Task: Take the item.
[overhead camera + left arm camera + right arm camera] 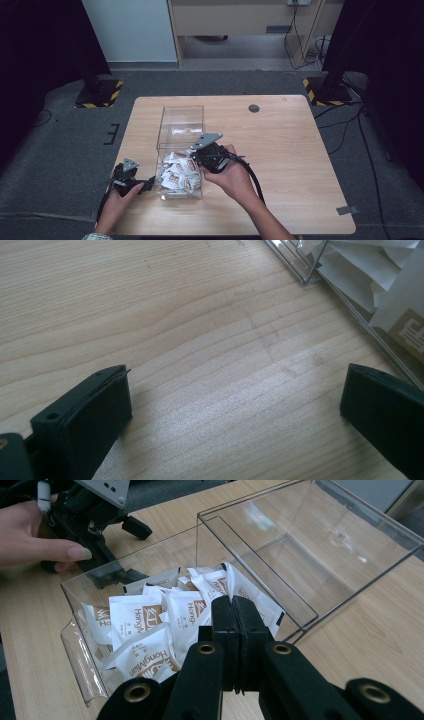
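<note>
A clear plastic box (pixel 180 117) lies on the wooden table (pixel 285 150), and its near part holds a heap of white sachets (pixel 177 172) with brown print. My right gripper (pixel 196 156) hangs over that heap. In the right gripper view its jaws (pixel 233 602) are pressed together, with the upright edge of one sachet (pixel 246 587) standing at their seam above the other sachets (pixel 145 625). My left gripper (pixel 147 184) rests on the table just left of the box. Its jaws (pixel 235 405) stand wide apart over bare wood, beside the box wall (pixel 350 315).
The far part of the box (pixel 310 545) has nothing in it. A dark round grommet (pixel 254 108) sits near the table's far edge. Stand bases with yellow-black stripes (pixel 97 92) flank the table on the grey floor.
</note>
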Available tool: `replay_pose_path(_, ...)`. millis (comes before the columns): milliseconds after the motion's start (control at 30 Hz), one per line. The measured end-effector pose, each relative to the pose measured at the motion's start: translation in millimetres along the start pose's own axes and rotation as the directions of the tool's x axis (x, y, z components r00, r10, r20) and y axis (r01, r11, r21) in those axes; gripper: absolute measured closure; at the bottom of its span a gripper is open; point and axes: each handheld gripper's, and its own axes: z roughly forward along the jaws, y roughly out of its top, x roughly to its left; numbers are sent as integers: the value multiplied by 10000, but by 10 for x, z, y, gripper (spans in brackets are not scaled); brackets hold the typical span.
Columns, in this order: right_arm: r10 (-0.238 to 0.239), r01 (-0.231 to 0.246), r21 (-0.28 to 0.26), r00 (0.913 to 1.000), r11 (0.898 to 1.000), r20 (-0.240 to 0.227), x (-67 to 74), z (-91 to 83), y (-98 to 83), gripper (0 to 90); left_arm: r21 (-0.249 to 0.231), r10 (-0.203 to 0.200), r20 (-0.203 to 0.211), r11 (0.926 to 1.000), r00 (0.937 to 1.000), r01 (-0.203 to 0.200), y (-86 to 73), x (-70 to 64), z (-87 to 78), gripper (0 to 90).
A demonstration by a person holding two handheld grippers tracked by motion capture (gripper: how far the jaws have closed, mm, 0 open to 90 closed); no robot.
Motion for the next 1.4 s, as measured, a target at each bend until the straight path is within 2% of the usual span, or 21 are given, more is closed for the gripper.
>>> replay_pose_path(200,105,-104,-93,9999,9999,107,-30,-55,-3,893,1,0,-1,10000,10000,0,0,0,0,0)
replay_pose_path(700,382,-372,-175,9972,9992,637,-245,-234,-106,893,2,2,-2,10000,10000,-2,0,0,0,0)
replay_pose_path(967,508,-495,-159,9936,9986,1012,-402,-303,-196,893,-1,1,-1,10000,10000,-1,0,0,0,0)
replay_pose_path(1400,793,-776,-182,9874,9968,1366,-548,-376,-285,893,1,2,-1,10000,10000,-2,0,0,0,0)
